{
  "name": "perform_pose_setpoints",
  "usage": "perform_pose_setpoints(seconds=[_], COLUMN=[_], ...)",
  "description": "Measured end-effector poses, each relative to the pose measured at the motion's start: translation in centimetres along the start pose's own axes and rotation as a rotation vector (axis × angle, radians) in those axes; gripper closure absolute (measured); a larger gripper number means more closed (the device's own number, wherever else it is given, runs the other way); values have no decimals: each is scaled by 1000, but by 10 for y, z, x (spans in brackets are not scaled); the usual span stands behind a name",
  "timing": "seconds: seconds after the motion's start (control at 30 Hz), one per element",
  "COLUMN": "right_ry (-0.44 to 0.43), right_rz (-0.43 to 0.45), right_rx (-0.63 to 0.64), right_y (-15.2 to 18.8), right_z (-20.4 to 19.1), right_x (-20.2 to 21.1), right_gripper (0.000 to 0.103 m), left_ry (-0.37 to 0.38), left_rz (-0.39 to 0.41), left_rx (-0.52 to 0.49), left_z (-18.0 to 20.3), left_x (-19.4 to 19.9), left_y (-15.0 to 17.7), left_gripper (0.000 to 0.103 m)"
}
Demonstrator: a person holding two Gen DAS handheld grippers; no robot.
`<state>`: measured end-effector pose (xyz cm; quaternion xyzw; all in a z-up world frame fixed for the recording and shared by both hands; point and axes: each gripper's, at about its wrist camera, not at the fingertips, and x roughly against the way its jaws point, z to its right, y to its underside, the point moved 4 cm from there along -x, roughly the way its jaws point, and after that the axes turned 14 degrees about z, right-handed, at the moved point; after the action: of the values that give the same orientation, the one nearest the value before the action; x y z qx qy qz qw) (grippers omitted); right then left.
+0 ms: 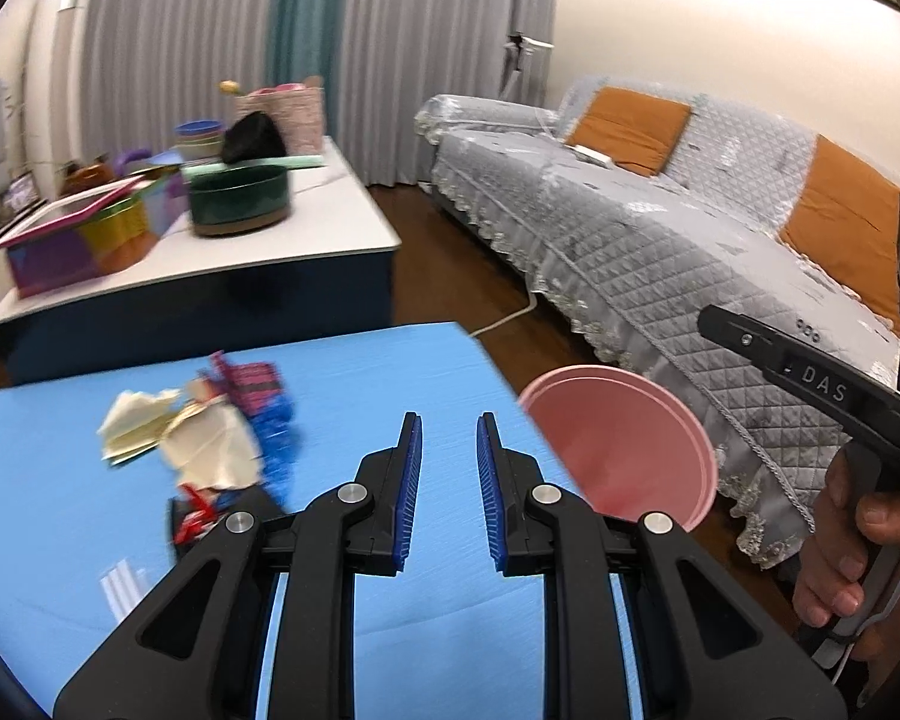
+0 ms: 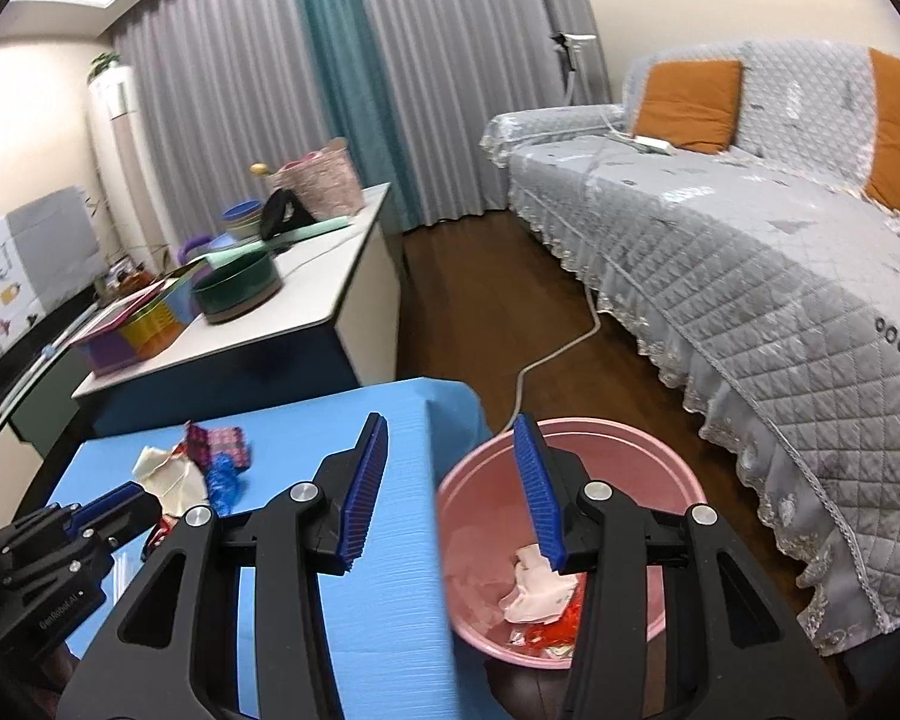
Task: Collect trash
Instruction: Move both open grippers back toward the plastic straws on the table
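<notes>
A pile of crumpled trash, cream paper with red and blue wrappers, lies on the blue table, left of and beyond my left gripper. That gripper hovers over the table with its blue pads slightly apart and nothing between them. My right gripper is open wider and holds nothing; it straddles the blue table's right edge and the pink bin on the floor. Paper and red scraps lie inside the bin. The trash pile shows beyond the left gripper's fingers.
A white table behind holds a dark green bowl, coloured boxes and a basket. A grey quilted sofa with orange cushions runs along the right. A white cable crosses the wood floor. White strips lie near the table's front left.
</notes>
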<state>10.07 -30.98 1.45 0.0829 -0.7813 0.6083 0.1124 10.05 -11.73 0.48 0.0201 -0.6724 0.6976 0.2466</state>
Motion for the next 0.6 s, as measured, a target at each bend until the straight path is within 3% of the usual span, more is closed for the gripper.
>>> perform_pose_setpoints(seconds=[0.6], right_ry=[-250], right_rz=[-103], right_rx=[129], right_y=[55], right_z=[-134], right_x=[-21], right_gripper=[60], left_ry=[-284], left_rz=[-4], left_rx=[108], left_z=[-130], left_x=[46], left_y=[47], left_gripper=[84])
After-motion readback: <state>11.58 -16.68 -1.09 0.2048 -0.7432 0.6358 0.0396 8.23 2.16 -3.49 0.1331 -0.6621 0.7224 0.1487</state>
